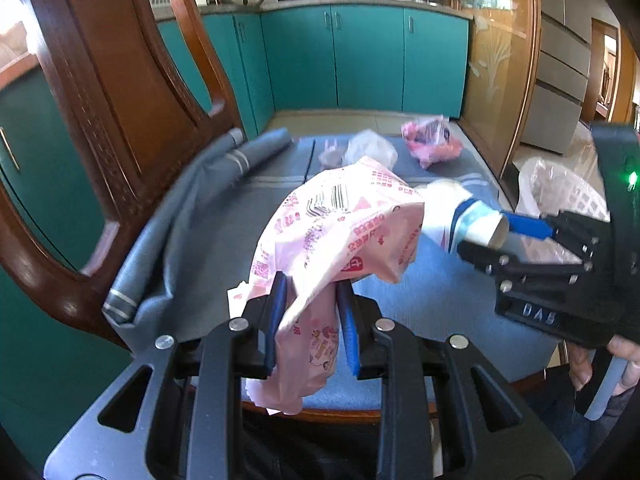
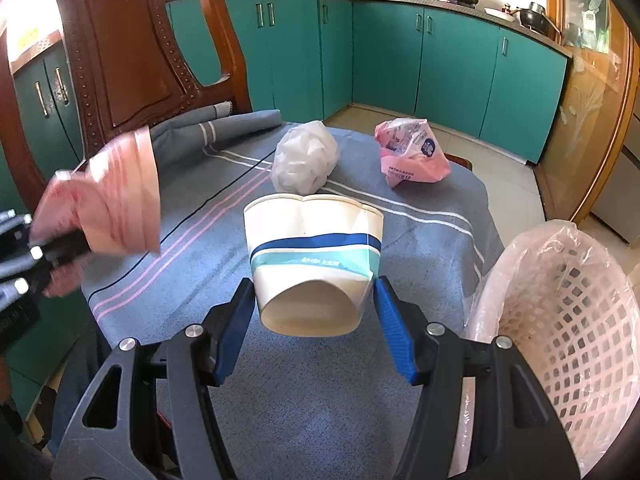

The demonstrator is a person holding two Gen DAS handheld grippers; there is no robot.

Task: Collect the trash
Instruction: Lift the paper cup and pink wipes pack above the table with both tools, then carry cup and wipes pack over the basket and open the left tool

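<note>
My left gripper (image 1: pixel 313 292) is shut on a pink printed plastic wrapper (image 1: pixel 340 224) and holds it above the cloth-covered table (image 1: pixel 420 300). It shows blurred at the left of the right wrist view (image 2: pixel 108 196). My right gripper (image 2: pixel 316 300) is shut on a squashed white paper cup with blue bands (image 2: pixel 314 256), held above the table; the cup also shows in the left wrist view (image 1: pixel 472 216). A crumpled white plastic bag (image 2: pixel 306 158) and a pink snack bag (image 2: pixel 412 152) lie on the far part of the table.
A white lattice basket lined with a clear bag (image 2: pixel 560 320) stands just right of the table. A carved wooden chair back (image 2: pixel 132 52) rises at the table's left. Teal kitchen cabinets (image 2: pixel 384 52) line the back wall.
</note>
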